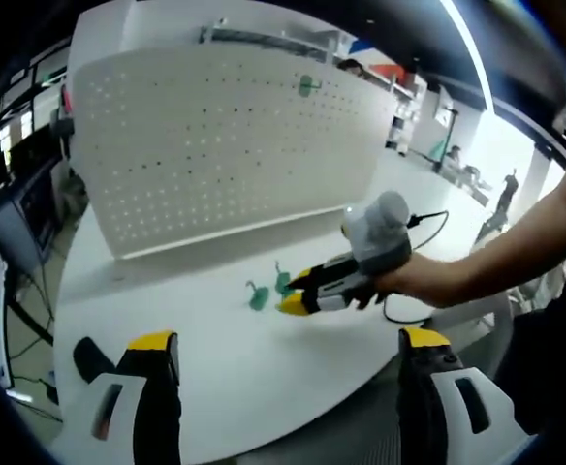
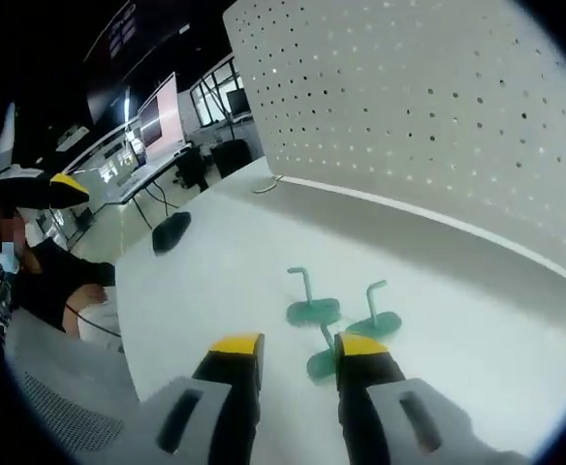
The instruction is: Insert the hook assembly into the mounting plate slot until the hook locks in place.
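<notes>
— Looking for the hooks: where are they?
— Three green hooks lie on the white table, near the pegboard; one more green hook hangs on the board.
— And the claws?
— The left gripper gapes wide, holding nothing. The right gripper has jaws parted around the nearest hook's stem; contact is hard to make out.

My jaws: black w/ yellow tips. Hooks: teal-green. Pegboard: white, dotted w/ a regular hole grid. Table: plain white. Pad on table: dark.
</notes>
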Available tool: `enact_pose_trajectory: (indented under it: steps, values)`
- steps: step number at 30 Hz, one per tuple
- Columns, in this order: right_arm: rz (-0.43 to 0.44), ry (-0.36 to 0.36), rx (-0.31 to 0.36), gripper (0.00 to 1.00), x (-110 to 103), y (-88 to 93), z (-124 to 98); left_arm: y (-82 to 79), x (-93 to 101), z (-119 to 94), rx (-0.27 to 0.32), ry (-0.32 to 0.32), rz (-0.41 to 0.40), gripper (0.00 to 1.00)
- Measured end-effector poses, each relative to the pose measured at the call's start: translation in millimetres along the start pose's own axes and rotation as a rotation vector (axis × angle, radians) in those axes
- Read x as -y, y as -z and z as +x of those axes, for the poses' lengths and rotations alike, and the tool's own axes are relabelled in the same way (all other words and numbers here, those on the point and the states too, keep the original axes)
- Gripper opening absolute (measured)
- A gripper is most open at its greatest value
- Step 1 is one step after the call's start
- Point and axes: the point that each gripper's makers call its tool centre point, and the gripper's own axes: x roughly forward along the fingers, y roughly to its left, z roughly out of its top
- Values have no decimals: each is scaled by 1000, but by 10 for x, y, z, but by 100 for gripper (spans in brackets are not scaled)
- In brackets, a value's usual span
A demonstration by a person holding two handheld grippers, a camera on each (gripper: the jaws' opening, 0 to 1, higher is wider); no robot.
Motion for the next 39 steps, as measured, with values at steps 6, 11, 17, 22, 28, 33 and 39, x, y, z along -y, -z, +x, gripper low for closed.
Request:
enact_pose_trajectory:
  steps: [6, 11, 17, 22, 28, 33, 39]
  values:
    - [75, 18, 0, 21, 109, -33, 97, 72, -4, 31, -32, 2, -2, 94]
    - [216, 26, 2, 15, 217, -45, 129, 60, 3, 52, -38, 3, -3, 94]
    - [194, 26, -17, 7, 218, -54, 123, 73, 1, 89, -43, 3, -9, 94]
    - [208, 17, -24, 6, 187, -40, 123, 82, 28, 103, -46, 8, -9, 93]
    - [209, 7, -23, 3, 173, -52, 88, 107, 30, 108, -54, 4, -13, 92]
    - [221, -7, -21, 0, 163, -63, 48, 106, 36, 104, -50, 5, -14, 92]
    - [208, 1, -8, 0, 145, -90, -34, 88, 61, 103, -43, 9, -8, 92]
